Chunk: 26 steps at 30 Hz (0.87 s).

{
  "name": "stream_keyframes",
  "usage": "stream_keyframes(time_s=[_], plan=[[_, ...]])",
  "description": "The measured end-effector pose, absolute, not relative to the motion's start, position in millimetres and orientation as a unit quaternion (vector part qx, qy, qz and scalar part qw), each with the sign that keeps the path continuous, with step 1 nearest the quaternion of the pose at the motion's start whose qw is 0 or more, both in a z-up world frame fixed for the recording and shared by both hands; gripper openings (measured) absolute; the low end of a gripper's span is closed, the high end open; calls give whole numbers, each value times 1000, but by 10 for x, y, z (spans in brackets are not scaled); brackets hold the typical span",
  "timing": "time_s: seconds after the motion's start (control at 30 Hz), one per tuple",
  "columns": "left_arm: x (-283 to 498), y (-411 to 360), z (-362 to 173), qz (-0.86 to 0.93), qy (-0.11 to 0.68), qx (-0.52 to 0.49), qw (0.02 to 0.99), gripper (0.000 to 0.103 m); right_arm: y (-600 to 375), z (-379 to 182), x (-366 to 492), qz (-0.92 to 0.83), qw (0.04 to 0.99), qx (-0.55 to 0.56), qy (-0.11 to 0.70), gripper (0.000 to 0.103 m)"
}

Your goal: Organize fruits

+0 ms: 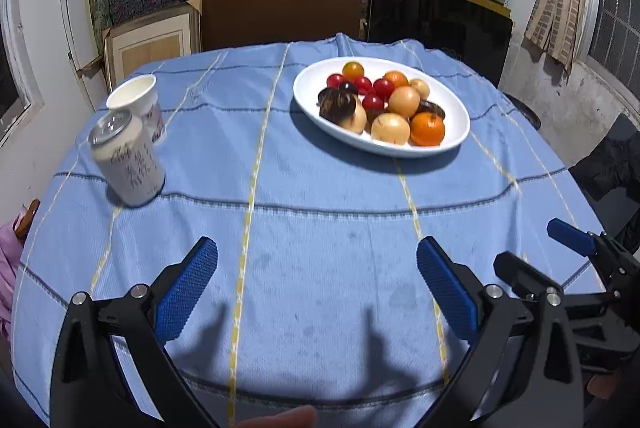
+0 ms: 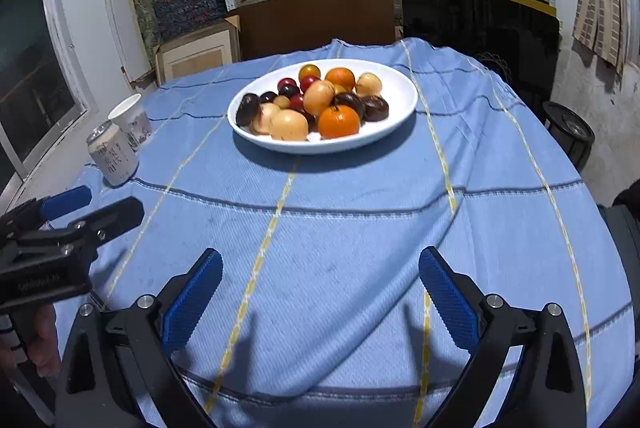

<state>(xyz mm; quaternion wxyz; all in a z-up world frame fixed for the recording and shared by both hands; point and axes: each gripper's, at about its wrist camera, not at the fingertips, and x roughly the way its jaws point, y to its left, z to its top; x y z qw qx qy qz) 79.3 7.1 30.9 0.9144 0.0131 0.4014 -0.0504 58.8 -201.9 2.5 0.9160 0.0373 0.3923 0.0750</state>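
Two grippers hover side by side over the near cloth, angled downward: left gripper (image 1: 316, 268) and right gripper (image 2: 320, 276), each spread wide with nothing between its jaws. Only the right wrist view shows a hand (image 2: 38, 338) on the left unit. Fruits (image 2: 316, 104), orange, red, tan and dark, sit heaped on a white plate (image 2: 400, 88) well beyond both.

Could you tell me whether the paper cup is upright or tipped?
Upright: the paper cup stands with its open rim facing up, behind the can.
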Motion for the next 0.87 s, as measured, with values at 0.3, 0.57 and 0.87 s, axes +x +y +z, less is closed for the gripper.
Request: stream_keyframes(time_s=[0.3, 0.57, 0.87], plan=[[673, 74, 200, -49, 406, 13, 912, 98, -1981, -73, 504, 71, 913, 34, 400, 99], [630, 60, 100, -49, 414, 16, 909, 98, -1967, -136, 500, 67, 910, 35, 407, 99], [641, 100, -86, -33, 429, 24, 902, 98, -1962, -276, 533, 64, 903, 32, 424, 99]])
